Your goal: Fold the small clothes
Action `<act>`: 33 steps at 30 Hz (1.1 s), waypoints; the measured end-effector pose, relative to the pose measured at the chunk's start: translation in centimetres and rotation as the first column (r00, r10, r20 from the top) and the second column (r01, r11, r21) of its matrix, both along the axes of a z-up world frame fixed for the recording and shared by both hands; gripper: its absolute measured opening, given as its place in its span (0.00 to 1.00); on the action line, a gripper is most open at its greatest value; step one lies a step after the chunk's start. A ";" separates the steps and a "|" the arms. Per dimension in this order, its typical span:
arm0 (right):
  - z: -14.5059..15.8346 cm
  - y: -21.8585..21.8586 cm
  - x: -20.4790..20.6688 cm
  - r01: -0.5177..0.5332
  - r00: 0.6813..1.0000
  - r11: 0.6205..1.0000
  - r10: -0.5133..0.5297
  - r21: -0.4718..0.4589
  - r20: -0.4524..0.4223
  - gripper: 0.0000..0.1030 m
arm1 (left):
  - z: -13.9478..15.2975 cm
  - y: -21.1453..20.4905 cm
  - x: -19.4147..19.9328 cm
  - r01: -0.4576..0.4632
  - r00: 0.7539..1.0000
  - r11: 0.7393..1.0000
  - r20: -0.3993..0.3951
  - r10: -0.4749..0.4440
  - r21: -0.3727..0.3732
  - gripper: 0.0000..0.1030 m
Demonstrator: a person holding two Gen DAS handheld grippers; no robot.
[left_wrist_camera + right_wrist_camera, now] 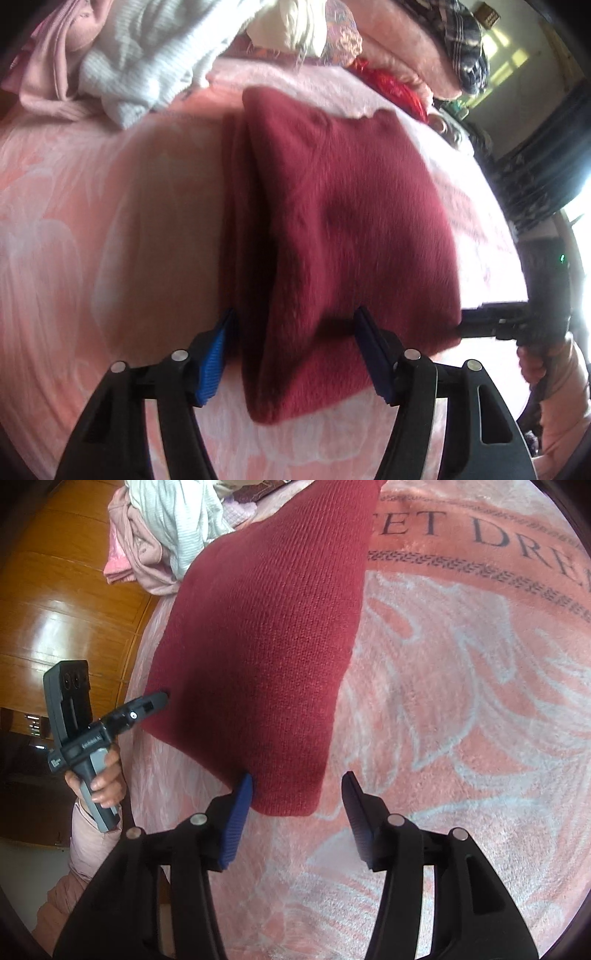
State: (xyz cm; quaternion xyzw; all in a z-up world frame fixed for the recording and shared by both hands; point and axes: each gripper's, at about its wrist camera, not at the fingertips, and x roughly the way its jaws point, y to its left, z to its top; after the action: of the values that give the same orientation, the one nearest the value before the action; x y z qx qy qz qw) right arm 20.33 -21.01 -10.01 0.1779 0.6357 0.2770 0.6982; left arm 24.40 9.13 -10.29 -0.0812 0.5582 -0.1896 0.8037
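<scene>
Your red knit [332, 206] lies folded on the bed [74, 221], near its front edge. Left gripper [295, 350] is open, straddling the fold's near edge, gripping nothing. Right gripper [299, 812] is open at its corner, empty. Fold looks complete; next, fetch from the pile [129, 59].

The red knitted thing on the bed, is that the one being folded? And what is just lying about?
For the job:
- red knitted garment, folded on the pink blanket
- left tongs, open at its edge
- right tongs, open at its corner

Just lying about:
- white knit
- pale pink clothes
- plaid cloth
</scene>
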 end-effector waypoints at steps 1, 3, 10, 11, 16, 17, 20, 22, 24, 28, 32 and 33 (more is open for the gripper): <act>-0.2 0.3 0.0 -0.008 1.000 1.000 0.008 0.011 -0.009 0.49 | -0.2 -0.2 -0.1 -0.004 1.000 1.000 -0.005 0.004 0.009 0.59; -0.8 1.0 0.2 -0.018 0.999 1.000 0.018 0.024 -0.027 0.45 | -0.7 -0.2 0.1 -0.017 1.000 0.999 -0.012 0.018 0.035 0.44; 1.6 2.9 -1.3 -0.081 0.992 0.996 0.085 -0.046 0.089 0.16 | -0.3 0.5 0.5 -0.058 0.998 0.998 -0.034 0.058 -0.019 0.16; 2.2 3.1 -1.9 -0.087 0.989 0.994 0.094 -0.068 0.114 0.15 | 0.1 0.8 0.6 -0.065 0.997 0.997 -0.031 0.064 -0.030 0.15; 0.2 4.0 -2.7 -0.087 0.992 0.984 0.101 -0.157 0.081 0.14 | -2.0 1.7 0.7 -0.060 0.995 0.998 -0.082 0.059 -0.009 0.15; -0.6 4.0 -2.6 -0.081 0.993 0.984 0.093 -0.159 0.067 0.14 | -2.6 1.5 0.8 -0.060 0.995 0.998 -0.086 0.059 -0.009 0.15; -0.7 4.1 -2.4 -0.092 0.992 0.984 0.103 -0.154 0.068 0.16 | -2.7 1.0 0.7 -0.044 0.997 0.999 -0.066 0.045 0.011 0.16; 0.2 4.0 -2.4 -0.115 0.989 0.983 0.127 -0.142 0.079 0.32 | -2.1 0.8 0.5 -0.020 0.998 1.000 -0.055 0.021 0.024 0.21; 1.1 3.1 -1.9 -0.105 0.990 0.988 0.115 -0.110 0.084 0.44 | -1.3 1.0 0.4 -0.011 0.999 1.000 -0.046 0.012 0.012 0.27; 3.7 0.5 -1.1 -0.042 0.990 0.996 0.052 -0.079 0.132 0.52 | 1.0 2.7 0.9 -0.076 0.997 0.997 -0.008 0.075 -0.014 0.61; 5.4 -0.8 1.2 0.043 0.982 0.996 -0.027 -0.078 0.185 0.52 | 3.3 2.9 3.3 -0.124 0.991 0.992 0.038 0.125 -0.033 0.61; 5.4 -1.1 1.6 0.054 0.981 0.996 -0.041 -0.066 0.189 0.52 | 3.5 2.7 4.1 -0.128 0.991 0.991 0.042 0.129 -0.031 0.61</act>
State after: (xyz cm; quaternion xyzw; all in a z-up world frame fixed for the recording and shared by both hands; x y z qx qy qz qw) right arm 21.89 -22.11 -4.58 0.1414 0.5723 0.2532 0.7670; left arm 28.54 11.86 -6.82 -0.1244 0.5313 -0.1471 0.8250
